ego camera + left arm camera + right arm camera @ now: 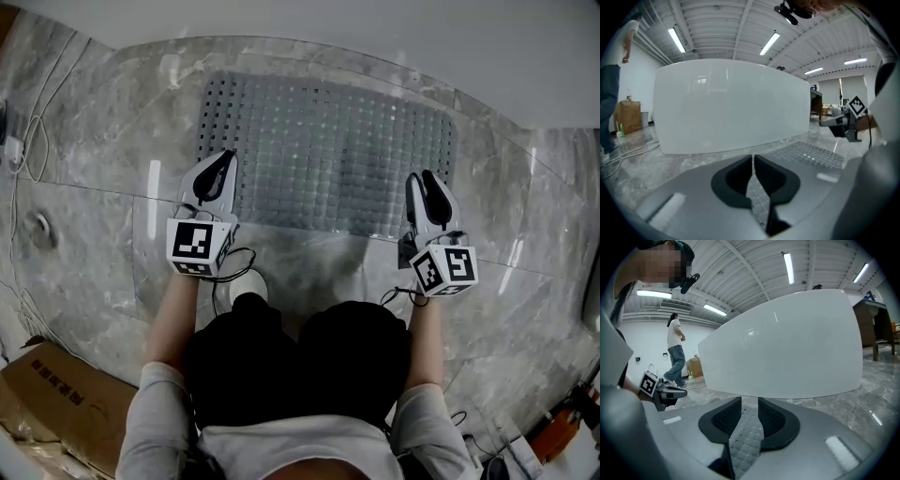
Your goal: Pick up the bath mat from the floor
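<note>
two grippers low at the near edge of the mat (328,150), flat on the floor (94,234) just before the tub (375,28). at far left, left gripper (223,159) clenched, tips together on nothing, poised over the mat's left end; forearm stretched forward, wrist straight, nose tilted a little downward. probably the reach-and-grasp step, with no part of the mat lifted yet. to do it well: open that left one before touching down, then roll the wrist to slip one jaw under the rim rather than pressing on top, given the likely cling of a perforated mat to stone. bite on the edge itself, not across the holes. at far right, right gripper (422,178) parted somewhat, mat visible in the gap beneath, no pad pressing on it; near the right corner, arm mirrored, same slight downward tilt. close both at matching spots, then peel upward evenly to avoid sag or a one-sided drag.
</note>
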Action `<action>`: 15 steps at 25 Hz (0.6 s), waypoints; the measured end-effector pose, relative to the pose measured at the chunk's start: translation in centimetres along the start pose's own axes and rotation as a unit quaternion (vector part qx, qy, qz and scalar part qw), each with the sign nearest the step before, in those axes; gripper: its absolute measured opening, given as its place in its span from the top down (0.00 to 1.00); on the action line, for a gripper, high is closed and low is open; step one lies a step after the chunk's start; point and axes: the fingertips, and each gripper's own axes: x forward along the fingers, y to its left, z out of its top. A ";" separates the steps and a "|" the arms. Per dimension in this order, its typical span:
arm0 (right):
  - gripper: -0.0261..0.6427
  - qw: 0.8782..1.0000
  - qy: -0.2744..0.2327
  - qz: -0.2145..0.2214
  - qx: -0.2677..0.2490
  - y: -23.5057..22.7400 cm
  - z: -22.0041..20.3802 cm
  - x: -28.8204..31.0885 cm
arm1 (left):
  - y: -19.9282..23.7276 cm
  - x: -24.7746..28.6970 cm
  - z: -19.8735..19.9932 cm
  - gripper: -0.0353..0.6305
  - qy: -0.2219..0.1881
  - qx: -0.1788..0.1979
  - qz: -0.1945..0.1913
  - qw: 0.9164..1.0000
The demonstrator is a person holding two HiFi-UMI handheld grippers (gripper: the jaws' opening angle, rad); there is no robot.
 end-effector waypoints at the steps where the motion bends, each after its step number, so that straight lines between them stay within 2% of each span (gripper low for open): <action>1: 0.79 1.000 0.002 -0.002 0.002 -0.2 -0.5 -0.1 | 0.0 0.1 -0.9 0.90 0.007 -0.003 0.002 1.000; 10: 0.73 0.999 0.038 -0.014 0.016 -1.6 -5.8 -1.0 | -1.0 0.9 -7.2 0.77 0.064 -0.007 -0.003 0.998; 15: 0.66 0.997 0.052 -0.036 0.041 -3.3 -8.4 -1.4 | -0.1 0.9 -10.0 0.71 0.091 -0.015 0.013 0.996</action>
